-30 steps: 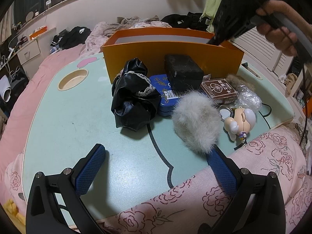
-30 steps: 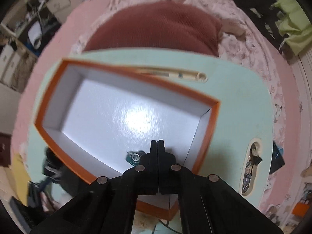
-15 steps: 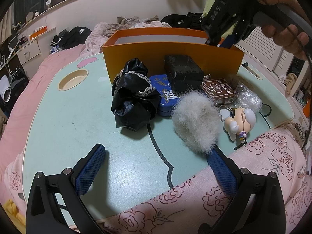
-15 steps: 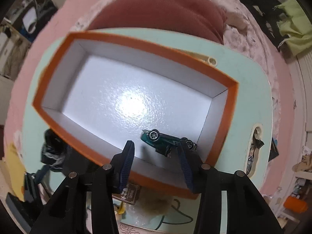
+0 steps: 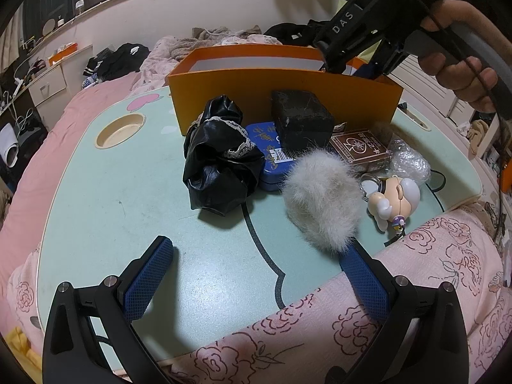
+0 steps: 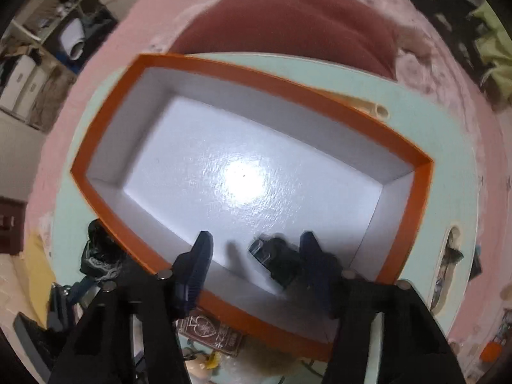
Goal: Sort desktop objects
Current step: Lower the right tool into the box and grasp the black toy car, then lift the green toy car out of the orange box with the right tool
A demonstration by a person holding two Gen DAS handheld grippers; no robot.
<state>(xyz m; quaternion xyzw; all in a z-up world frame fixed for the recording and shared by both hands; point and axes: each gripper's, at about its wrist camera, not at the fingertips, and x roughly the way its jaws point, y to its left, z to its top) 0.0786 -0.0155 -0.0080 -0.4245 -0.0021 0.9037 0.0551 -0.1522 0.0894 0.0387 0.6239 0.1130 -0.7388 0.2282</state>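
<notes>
Now loose between the parted right tool (image 6: 256,249) jaws — toy car (image 6: 276,260), on the orange box (image 6: 288,89) floor.

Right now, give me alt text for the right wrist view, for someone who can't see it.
Looking steeply down, the right gripper hangs with open jaws over an orange box with a white inside, where a small dark toy car lies near one corner. The box sits on a pale green table.

Pretty messy bedroom: a mint lap table (image 5: 96,198) sits on a bed with a pink floral quilt (image 5: 432,272), dark clothes (image 5: 118,57) piled behind. Cream wall ledge (image 5: 96,0) with small bottles, white drawers (image 5: 48,86) on the left.
</notes>
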